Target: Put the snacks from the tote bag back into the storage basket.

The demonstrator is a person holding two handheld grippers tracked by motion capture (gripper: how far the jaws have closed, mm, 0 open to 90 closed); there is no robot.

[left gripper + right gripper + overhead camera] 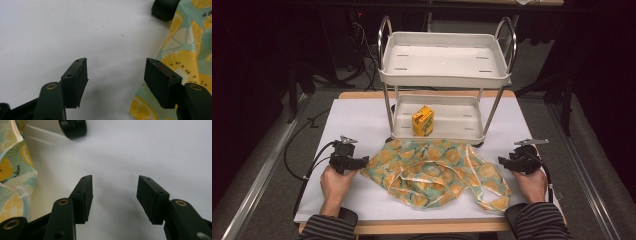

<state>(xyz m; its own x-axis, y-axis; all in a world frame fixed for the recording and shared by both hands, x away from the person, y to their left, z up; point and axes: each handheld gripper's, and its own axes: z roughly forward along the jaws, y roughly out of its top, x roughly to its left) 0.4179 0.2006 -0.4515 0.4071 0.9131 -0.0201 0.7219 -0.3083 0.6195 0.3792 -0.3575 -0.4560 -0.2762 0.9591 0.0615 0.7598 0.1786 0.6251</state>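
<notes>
The lemon-print fabric bag (439,172) lies crumpled and flat at the centre of the white surface (357,120), at six o'clock of the two-tier trolley (444,65), whose lower tray carries a small yellow carton (423,121). The left hand-held gripper (362,162) rests at the bag's nine o'clock edge and the right hand-held gripper (503,161) at its three o'clock edge, each with jaws standing wide and nothing between them, a placement judged to prepare a two-sided pick-up. The bag's mouth and handles are hard to separate among the folds, the carton's print is unreadable, and the person's forearms are cut off at the frame's six o'clock edge.
</notes>
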